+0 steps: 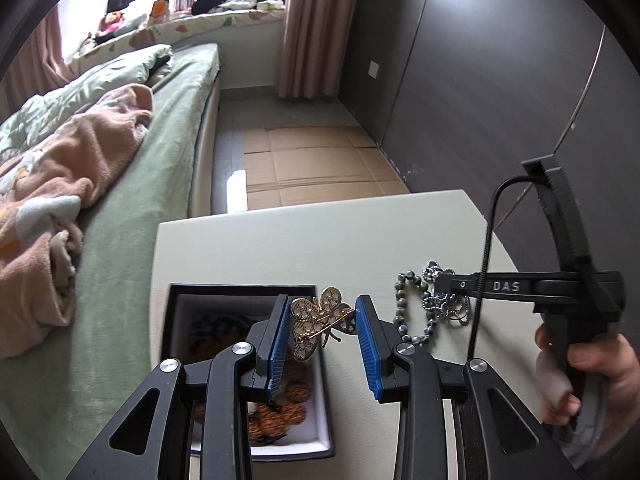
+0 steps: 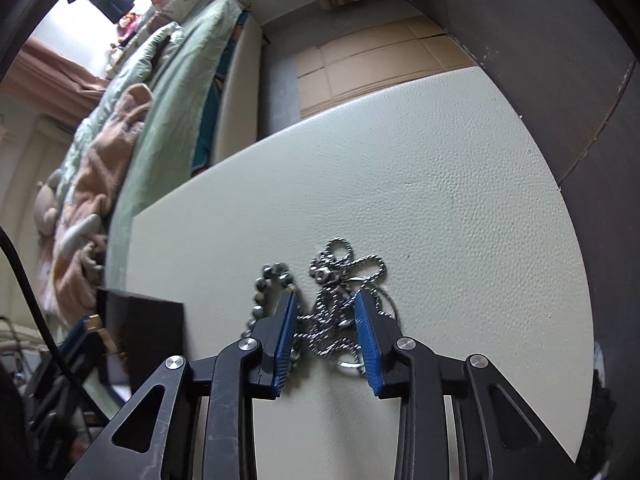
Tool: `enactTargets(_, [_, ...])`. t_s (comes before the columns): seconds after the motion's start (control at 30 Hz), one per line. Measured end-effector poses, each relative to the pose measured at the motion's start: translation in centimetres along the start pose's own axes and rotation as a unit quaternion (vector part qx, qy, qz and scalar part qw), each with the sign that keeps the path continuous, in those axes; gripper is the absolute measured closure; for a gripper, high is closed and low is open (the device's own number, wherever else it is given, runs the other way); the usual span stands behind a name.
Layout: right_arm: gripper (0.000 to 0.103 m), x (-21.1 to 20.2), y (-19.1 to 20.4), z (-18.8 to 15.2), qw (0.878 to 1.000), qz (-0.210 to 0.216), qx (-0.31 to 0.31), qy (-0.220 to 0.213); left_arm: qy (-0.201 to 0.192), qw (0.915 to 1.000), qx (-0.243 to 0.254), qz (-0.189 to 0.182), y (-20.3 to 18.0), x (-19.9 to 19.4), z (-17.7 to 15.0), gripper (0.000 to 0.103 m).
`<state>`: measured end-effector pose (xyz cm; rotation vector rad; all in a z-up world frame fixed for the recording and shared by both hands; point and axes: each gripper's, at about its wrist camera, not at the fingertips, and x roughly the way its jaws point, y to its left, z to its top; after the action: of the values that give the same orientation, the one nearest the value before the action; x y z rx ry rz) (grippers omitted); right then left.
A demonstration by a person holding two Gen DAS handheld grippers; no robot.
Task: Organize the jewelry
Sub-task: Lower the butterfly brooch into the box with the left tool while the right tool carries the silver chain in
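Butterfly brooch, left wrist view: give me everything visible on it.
The butterfly brooch is gold-coloured metal with rounded, patterned wings and a thin pin bar across its back. It hangs tilted between the blue pads of the left tool, which is shut on it, above the right edge of the open black box. Nothing else touches it.

Your left tongs (image 1: pixel 322 322) are black with ribbed blue pads and silver screws; at three o'clock, your right tongs (image 1: pixel 448 280) read "DAS", trailing a black cable (image 1: pixel 486 264).
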<state>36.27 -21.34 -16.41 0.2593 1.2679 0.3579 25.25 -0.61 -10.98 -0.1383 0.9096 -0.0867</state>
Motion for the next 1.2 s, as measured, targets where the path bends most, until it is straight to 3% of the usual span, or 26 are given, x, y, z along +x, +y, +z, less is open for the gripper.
enactTargets(0.27, [0.072,0.9,2.7,-0.4,0.995,-0.079,-0.055,-0.011,-0.011,0.9998,-0.014,0.005,2.1,-1.4,0.0,0.069])
enactTargets(0.5, [0.082,0.7,2.8,-0.5,0.993,-0.095,-0.069,-0.017,-0.012,0.9995,-0.026,0.014,3.5,-2.4,-0.3,0.069])
enactTargets(0.57, [0.087,0.4,2.3,-0.5,0.995,-0.078,-0.056,-0.015,-0.016,0.9994,-0.027,0.017,3.7,-2.9,-0.3,0.069])
enactTargets(0.6, [0.097,-0.1,2.1,-0.5,0.997,-0.062,-0.05,-0.018,-0.018,0.9993,-0.027,0.018,3.9,-3.2,-0.3,0.069])
enactTargets(0.63, [0.099,-0.5,2.0,-0.6,0.997,-0.054,-0.049,-0.021,-0.02,0.9992,-0.027,0.019,4.0,-3.5,-0.3,0.069])
enactTargets(0.9, [0.099,-3.1,2.0,-1.1,0.998,0.01,-0.037,-0.05,-0.024,0.9987,-0.033,0.031,4.9,-4.8,-0.4,0.069])
enactTargets(1.2, [0.099,-10.5,3.7,-2.0,0.988,0.063,-0.053,-0.133,-0.01,0.9984,-0.048,0.027,5.6,-4.0,-0.7,0.069])
